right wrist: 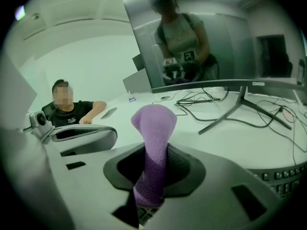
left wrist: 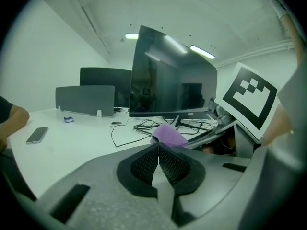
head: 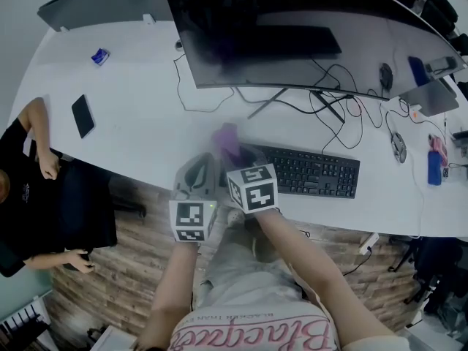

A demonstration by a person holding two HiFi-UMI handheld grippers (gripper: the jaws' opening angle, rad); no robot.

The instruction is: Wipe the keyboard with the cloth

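A purple cloth (right wrist: 154,143) is pinched between the jaws of my right gripper (right wrist: 151,169), which is shut on it; its bunched end sticks up past the jaws. From the head view the cloth (head: 227,141) hangs over the white desk just left of the black keyboard (head: 311,172), with the right gripper (head: 235,159) at the keyboard's left end. My left gripper (left wrist: 158,159) is shut with nothing between its jaws. It sits close beside the right one (head: 203,168), at the desk's front edge. The cloth (left wrist: 168,134) shows beyond its tips in the left gripper view.
A large curved monitor (head: 292,35) stands behind the keyboard, with its stand and cables (head: 329,101) on the desk. A phone (head: 82,115) lies at the left, a mouse (head: 398,146) at the right. A seated person (head: 29,189) is at the left.
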